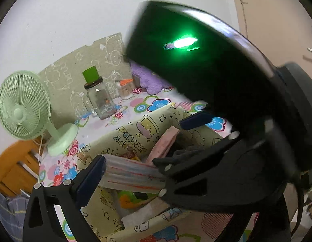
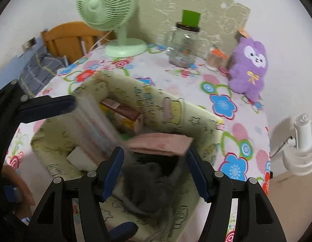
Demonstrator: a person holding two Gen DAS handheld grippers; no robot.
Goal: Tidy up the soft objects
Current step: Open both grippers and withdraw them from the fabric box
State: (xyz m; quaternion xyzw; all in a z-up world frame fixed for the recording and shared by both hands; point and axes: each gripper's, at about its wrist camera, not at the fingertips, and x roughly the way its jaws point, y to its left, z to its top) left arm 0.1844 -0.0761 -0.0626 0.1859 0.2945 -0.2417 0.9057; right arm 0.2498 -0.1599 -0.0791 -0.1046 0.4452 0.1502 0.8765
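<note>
A cream cartoon-print fabric bin [image 2: 196, 121] stands on the flowered table; it also shows in the left wrist view [image 1: 123, 135]. My left gripper [image 1: 135, 171] is shut on a folded striped pastel cloth [image 1: 131, 174] over the bin; this cloth shows blurred in the right wrist view [image 2: 95, 127]. My right gripper [image 2: 153, 169] is open above a grey cloth [image 2: 145, 181] in the bin, with a folded pink cloth [image 2: 162, 141] just beyond its fingertips. A purple plush toy [image 2: 248, 68] sits at the back right.
A green desk fan [image 2: 107, 10], a glass jar with a green lid [image 2: 184, 46] and a small orange-capped jar [image 2: 214, 58] stand at the table's back by a cardboard panel. A wooden chair [image 2: 69, 38] is behind left. A white fan [image 2: 303, 141] stands on the floor right.
</note>
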